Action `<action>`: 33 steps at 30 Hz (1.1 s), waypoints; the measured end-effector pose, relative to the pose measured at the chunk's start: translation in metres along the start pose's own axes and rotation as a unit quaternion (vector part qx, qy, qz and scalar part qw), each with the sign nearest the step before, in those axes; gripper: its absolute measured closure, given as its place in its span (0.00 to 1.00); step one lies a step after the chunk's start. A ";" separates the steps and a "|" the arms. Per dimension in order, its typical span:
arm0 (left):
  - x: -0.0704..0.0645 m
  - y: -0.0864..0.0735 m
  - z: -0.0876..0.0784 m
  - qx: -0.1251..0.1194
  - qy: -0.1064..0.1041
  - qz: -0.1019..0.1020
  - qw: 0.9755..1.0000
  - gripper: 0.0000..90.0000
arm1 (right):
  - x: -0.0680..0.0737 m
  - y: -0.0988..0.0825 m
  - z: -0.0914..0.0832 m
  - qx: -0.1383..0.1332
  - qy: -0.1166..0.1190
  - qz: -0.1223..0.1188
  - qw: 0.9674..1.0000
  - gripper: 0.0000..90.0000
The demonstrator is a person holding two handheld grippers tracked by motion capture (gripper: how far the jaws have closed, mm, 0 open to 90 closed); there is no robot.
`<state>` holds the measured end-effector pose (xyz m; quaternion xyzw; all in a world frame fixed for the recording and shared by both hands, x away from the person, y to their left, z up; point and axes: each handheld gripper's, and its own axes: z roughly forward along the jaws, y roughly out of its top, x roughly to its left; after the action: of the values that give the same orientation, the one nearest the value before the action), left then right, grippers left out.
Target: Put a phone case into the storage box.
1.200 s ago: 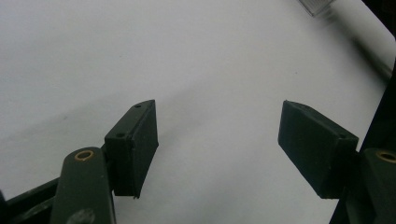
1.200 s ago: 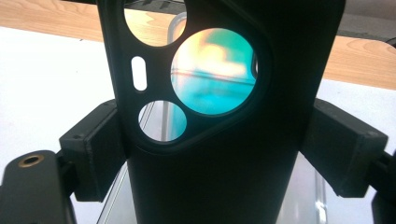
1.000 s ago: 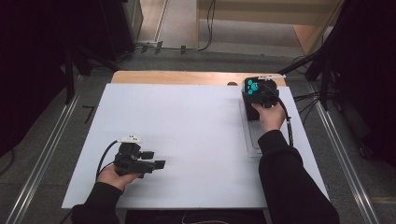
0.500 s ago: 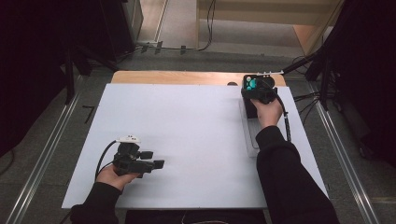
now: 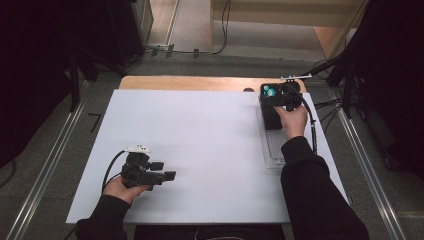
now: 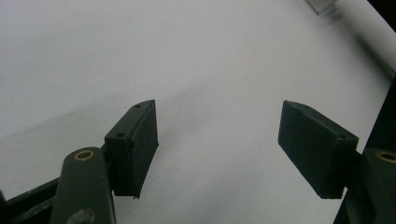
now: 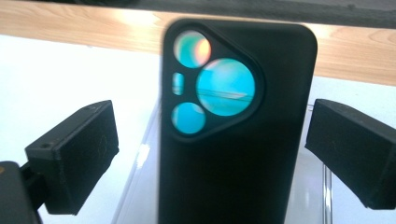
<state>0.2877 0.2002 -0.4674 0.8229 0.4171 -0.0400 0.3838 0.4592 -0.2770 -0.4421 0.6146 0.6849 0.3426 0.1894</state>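
table point(image 5: 200, 145): white sheet over a wooden top, the wood showing as a strip along the far edge; mostly bare.
clear tray point(image 5: 274, 150): a shallow see-through box lying on the right side of the table, long side running away from the person. its near half looks empty; the far end lies under the right hand and the phone case.
phone case point(image 7: 233, 140): black, with a three-cornered camera cut-out whose openings shine teal. in the right gripper view it stands upright between the jaws, seemingly at the tray's far end; whether its foot rests in the tray or just beside it i cannot tell.
right gripper point(image 7: 210, 154): jaws have just been opening and now stand wide, one pad on each side of the case with a clear gap on both sides. nothing is clamped.
left gripper point(image 6: 219, 149): jaws spread wide over bare white table, nothing between them; it rests at the near left corner, well apart from the tray.
progress: by my reading the case is either freshly let go or about to be gripped; the open pads beside it fit both.
left to do: if the case is to come out, the jaws must first close on its sides; if it is being placed, only the hand's retreat is left.
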 end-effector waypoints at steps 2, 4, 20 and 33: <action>0.000 0.000 0.000 -0.001 -0.001 -0.001 1.000 0.32 | 0.002 0.001 -0.007 -0.003 0.011 0.000 1.000 0.01; 0.000 0.000 0.001 -0.001 -0.001 0.000 1.000 0.32 | 0.004 0.002 -0.014 0.003 0.030 0.001 1.000 0.01; 0.002 0.006 0.001 -0.001 -0.010 0.003 1.000 0.32 | 0.041 -0.003 -0.042 0.008 0.097 -0.045 0.994 0.14; 0.003 0.014 0.004 -0.001 -0.019 0.007 1.000 0.32 | 0.074 -0.023 -0.047 0.039 0.169 -0.075 0.982 0.26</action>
<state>0.3005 0.1950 -0.4633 0.8244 0.4043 -0.0522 0.3927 0.3981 -0.2161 -0.4132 0.5011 0.7641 0.3997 0.0719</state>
